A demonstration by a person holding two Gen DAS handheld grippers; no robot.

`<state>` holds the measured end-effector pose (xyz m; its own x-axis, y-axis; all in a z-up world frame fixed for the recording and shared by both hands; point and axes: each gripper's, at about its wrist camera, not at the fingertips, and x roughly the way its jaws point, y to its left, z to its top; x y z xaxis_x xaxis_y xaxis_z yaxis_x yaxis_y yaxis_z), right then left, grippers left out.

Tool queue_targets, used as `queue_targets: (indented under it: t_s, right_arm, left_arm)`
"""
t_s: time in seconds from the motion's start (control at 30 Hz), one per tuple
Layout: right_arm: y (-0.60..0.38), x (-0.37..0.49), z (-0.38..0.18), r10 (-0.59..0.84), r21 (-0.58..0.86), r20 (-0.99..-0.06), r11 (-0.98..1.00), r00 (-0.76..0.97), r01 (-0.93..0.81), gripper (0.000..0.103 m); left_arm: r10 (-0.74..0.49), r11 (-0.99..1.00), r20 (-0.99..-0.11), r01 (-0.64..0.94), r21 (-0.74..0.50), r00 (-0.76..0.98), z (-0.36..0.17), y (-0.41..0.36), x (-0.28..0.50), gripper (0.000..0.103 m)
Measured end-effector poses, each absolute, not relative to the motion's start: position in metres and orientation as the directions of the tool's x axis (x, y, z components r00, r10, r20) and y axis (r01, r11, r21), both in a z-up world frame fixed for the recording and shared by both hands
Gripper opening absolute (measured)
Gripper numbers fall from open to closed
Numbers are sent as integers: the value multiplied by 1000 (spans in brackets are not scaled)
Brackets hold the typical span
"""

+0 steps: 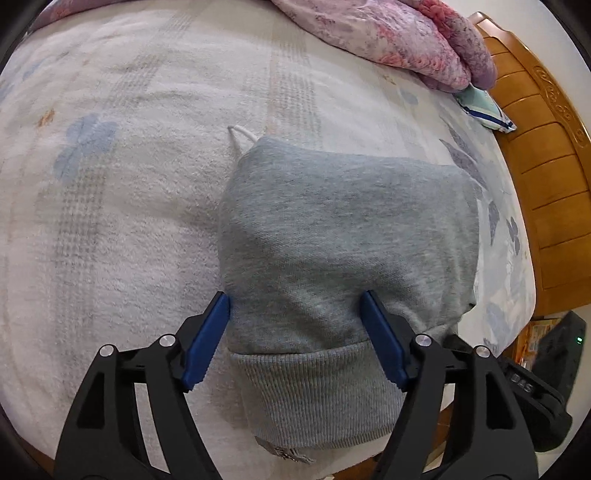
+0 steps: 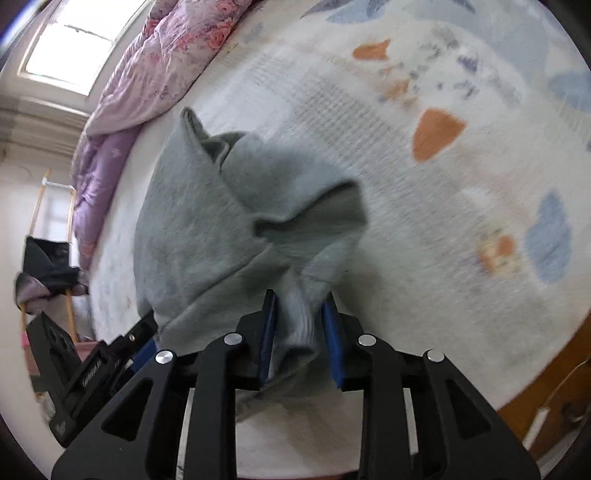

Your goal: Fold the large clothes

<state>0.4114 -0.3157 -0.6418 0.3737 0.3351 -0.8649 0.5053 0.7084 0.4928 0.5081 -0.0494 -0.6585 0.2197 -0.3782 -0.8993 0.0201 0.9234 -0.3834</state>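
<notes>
On the bedsheet [image 1: 129,221], a grey hoodie [image 1: 343,229] lies beneath a pink quilt [image 1: 388,33]. Left gripper [image 1: 295,310] gapes wide over it. Right gripper [image 2: 301,306] pinches its bunched fabric.

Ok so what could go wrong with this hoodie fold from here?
1. The right gripper pinches only a bunched edge of the gray hoodie, so it could slip free.
2. The left gripper is open astride the fabric, so nothing pins the fold.
3. The white drawstring sticks out and may stay untucked.

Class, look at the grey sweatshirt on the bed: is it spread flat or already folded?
Folded. The grey sweatshirt lies as a compact bundle on the bed, its ribbed hem doubled over at the near edge; the right gripper holds a bunched part.
</notes>
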Motion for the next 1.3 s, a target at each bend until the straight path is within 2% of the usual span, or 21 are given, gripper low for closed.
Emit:
queue_targets:
  t_s: [0.07, 0.13, 0.17, 0.2, 0.33, 0.43, 0.5, 0.63, 0.77, 0.9, 1.0, 1.2, 1.3]
  right_arm:
    - [-324, 408, -631, 319, 477, -872, 722, 370, 501, 25]
    - [-327, 409, -617, 319, 484, -866, 730, 385, 482, 19]
    - [-322, 415, -610, 315, 485, -860, 750, 401, 450, 13]
    - [-316, 423, -604, 316, 484, -855, 769, 410, 417, 11]
    - [-281, 465, -593, 373, 495, -831, 834, 413, 243, 9]
    - [-261, 495, -609, 389, 473, -851, 860, 353, 191, 9]
    - [-258, 505, -633, 339, 402, -899, 890, 277, 216, 6]
    - [-269, 508, -674, 323, 364, -928, 891, 185, 269, 0]
    - [-285, 504, -696, 380, 412, -911, 857, 162, 308, 0]
    - [-288, 507, -704, 398, 424, -905, 856, 148, 295, 0]
    - [-297, 510, -715, 451, 480, -877, 799, 168, 363, 0]
    - [-303, 509, -703, 484, 513, -858, 785, 174, 347, 0]
    - [-321, 494, -687, 532, 579, -815, 724, 230, 375, 10]
  left_arm:
    - [-380, 923, -899, 21, -385, 216, -658, -49, 508, 73]
    - [-397, 914, -895, -2, -406, 205, -660, -43, 508, 73]
    - [-401, 911, -894, -12, -412, 198, -660, -43, 510, 73]
    - [-405, 909, -893, -19, -417, 194, -660, -42, 507, 73]
    - [-394, 915, -898, -11, -404, 193, -657, -45, 505, 73]
    - [-401, 910, -894, -29, -414, 199, -656, -44, 503, 73]
    - [-423, 895, -885, -61, -441, 195, -661, -41, 501, 78]
    - [-480, 844, -856, -164, -510, 192, -668, -27, 490, 79]
    - [-522, 825, -836, -147, -545, 170, -677, -33, 473, 82]
    - [-562, 773, -806, -229, -591, 185, -689, -29, 469, 85]
    - [-570, 772, -803, -220, -597, 177, -696, -36, 473, 89]
    - [-568, 770, -806, -238, -592, 167, -714, -42, 475, 91]
    - [-557, 789, -814, -199, -581, 168, -709, -40, 477, 86]
